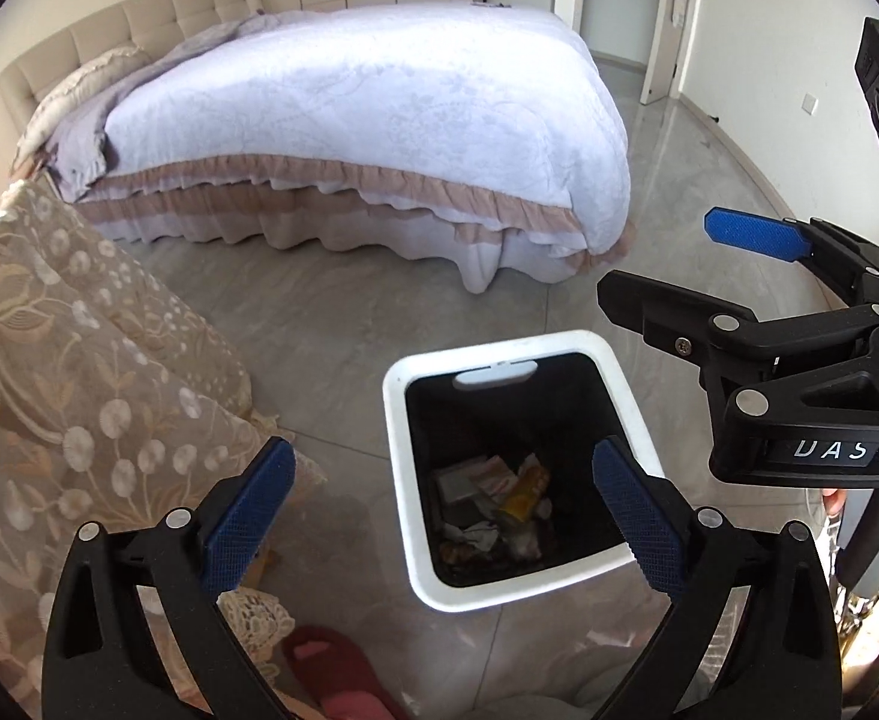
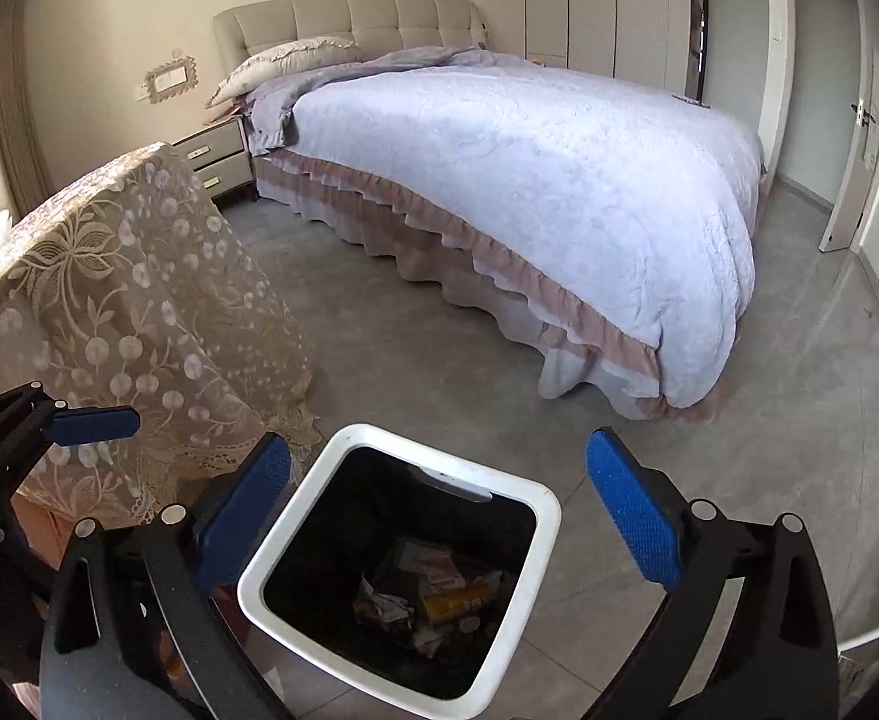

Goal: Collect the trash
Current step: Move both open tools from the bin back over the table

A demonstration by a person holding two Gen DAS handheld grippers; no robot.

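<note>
Over a white-rimmed trash bin (image 1: 520, 468) on the grey tile floor (image 1: 331, 324), at six o'clock of the bed (image 1: 379, 120). Left gripper (image 1: 439, 516) spread wide, nothing between the blue pads. Right gripper (image 2: 439, 516) likewise spread wide and empty, above the bin's mouth. Crumpled wrappers and paper trash (image 2: 427, 594) at the bin's bottom. Lace-covered table (image 2: 121, 312) at nine o'clock of the bin.

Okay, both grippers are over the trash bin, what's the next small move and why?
Probably lift both away and look for more trash. The left gripper and right gripper are open with nothing between their fingers, and wrappers already lie at the bottom of the white bin.
</note>
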